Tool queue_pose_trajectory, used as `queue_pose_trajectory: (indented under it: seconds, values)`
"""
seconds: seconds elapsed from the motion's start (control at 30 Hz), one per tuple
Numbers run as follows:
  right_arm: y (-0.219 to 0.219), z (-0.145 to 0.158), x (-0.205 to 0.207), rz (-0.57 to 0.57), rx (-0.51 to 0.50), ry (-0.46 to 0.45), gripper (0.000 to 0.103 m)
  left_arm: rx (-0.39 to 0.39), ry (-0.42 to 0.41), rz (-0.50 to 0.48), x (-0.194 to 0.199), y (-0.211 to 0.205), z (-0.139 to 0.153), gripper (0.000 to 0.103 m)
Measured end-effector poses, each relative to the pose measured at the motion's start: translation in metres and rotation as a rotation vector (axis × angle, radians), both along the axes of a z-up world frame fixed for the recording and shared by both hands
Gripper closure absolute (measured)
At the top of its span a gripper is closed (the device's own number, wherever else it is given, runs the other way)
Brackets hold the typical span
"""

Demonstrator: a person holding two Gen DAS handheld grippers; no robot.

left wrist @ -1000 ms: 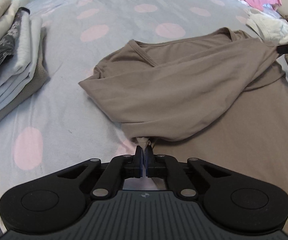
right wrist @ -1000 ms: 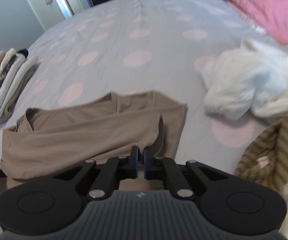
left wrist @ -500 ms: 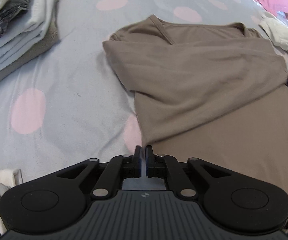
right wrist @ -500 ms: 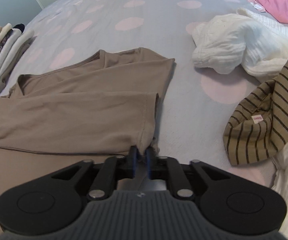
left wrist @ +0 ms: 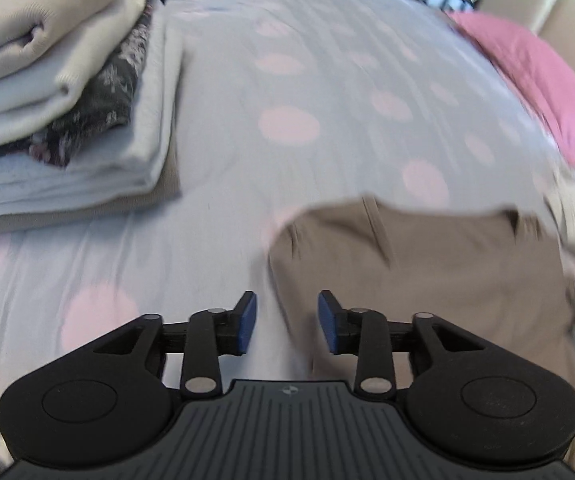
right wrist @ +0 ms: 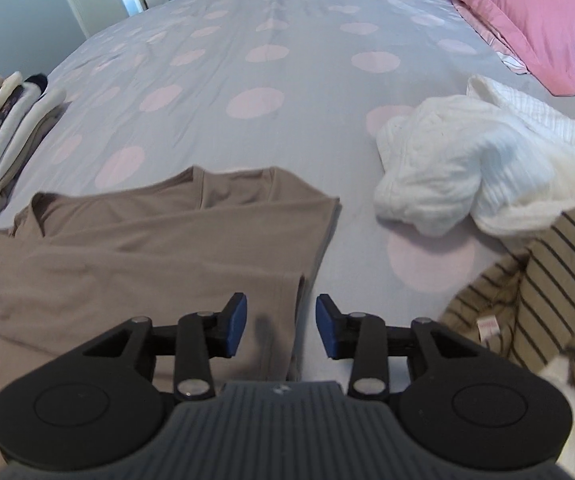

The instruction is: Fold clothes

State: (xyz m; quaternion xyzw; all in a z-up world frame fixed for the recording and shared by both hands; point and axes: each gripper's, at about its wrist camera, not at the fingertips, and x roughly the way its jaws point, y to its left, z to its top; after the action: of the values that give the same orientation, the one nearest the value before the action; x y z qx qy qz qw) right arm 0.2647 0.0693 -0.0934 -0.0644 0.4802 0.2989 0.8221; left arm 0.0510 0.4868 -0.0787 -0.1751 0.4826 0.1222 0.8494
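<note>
Across the bed [right wrist: 287, 92], with its pale grey cover dotted pink and a pink pillow [right wrist: 527, 12] at the far right corner, a brown top [right wrist: 147, 248] lies flat and partly folded near the front edge, between a stack of folded clothes [left wrist: 59, 100] on the left and a crumpled white garment [right wrist: 467, 168] and striped one [right wrist: 535, 300] on the right. Both the left gripper [left wrist: 286, 322] and the right gripper [right wrist: 280, 326] hover with their fingers spread wide, holding nothing, at the top's left and right edges.
</note>
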Motion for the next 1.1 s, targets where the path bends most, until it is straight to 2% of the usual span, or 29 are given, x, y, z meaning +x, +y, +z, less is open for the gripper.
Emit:
queue_pose_trajectory:
  seconds: [0.07,0.13,0.17,0.23,0.27,0.3,0.37,0.5,0.6,0.7,0.73,0.77,0.8,0.87,1.0,1.07,1.1]
  values:
    - [0.004,-0.003,0.008,-0.018,0.017,0.01,0.051,-0.003,0.007,0.022,0.012,0.003,-0.006,0.063]
    - [0.008,-0.007,0.016,-0.033,0.031,0.024,0.051,-0.001,0.017,0.023,0.019,0.003,-0.014,0.065]
    - [0.01,-0.01,0.018,-0.036,0.032,0.026,0.052,0.003,0.02,0.02,0.022,0.003,-0.018,0.079]
    - [0.014,-0.014,0.021,-0.036,0.038,0.026,0.064,0.01,0.006,0.023,0.021,0.0,-0.021,0.102]
    - [0.015,-0.016,0.022,-0.034,0.045,0.025,0.086,0.016,-0.001,0.022,0.02,-0.001,-0.022,0.102]
    - [0.016,-0.017,0.022,-0.038,0.051,0.029,0.101,0.025,-0.017,0.014,0.018,-0.002,-0.022,0.103]
    - [0.015,-0.018,0.022,-0.05,0.077,0.031,0.101,0.058,-0.039,0.014,0.013,-0.005,-0.017,0.103]
    - [0.013,-0.008,0.019,-0.083,0.104,-0.021,0.101,0.106,-0.085,0.062,0.013,0.007,0.0,0.103]
    - [0.019,-0.012,0.023,-0.074,0.087,-0.013,0.101,0.125,0.008,0.045,0.027,0.008,-0.011,0.103]
    - [0.021,-0.023,0.028,-0.086,0.071,0.013,0.101,0.131,0.043,0.064,0.03,0.007,-0.024,0.102]
    - [0.02,-0.025,0.029,-0.096,0.071,0.019,0.098,0.122,0.039,0.086,0.027,0.008,-0.025,0.099]
    - [0.018,-0.026,0.03,-0.108,0.071,0.025,0.093,0.109,0.033,0.106,0.024,0.01,-0.025,0.091]
    - [0.014,-0.026,0.029,-0.125,0.074,0.023,0.085,0.102,0.028,0.105,0.019,0.01,-0.024,0.087]
    - [0.006,-0.022,0.027,-0.137,0.09,0.009,0.076,0.105,0.021,0.094,0.01,0.008,-0.019,0.084]
    - [-0.005,-0.013,0.017,-0.104,0.097,0.026,0.076,0.074,0.041,0.01,-0.009,-0.009,-0.016,0.079]
    - [-0.005,-0.012,0.008,-0.067,0.094,0.046,0.076,0.041,0.069,-0.029,-0.017,-0.021,-0.023,0.072]
    - [-0.005,-0.012,0.004,-0.056,0.09,0.053,0.071,0.029,0.085,-0.052,-0.021,-0.029,-0.027,0.071]
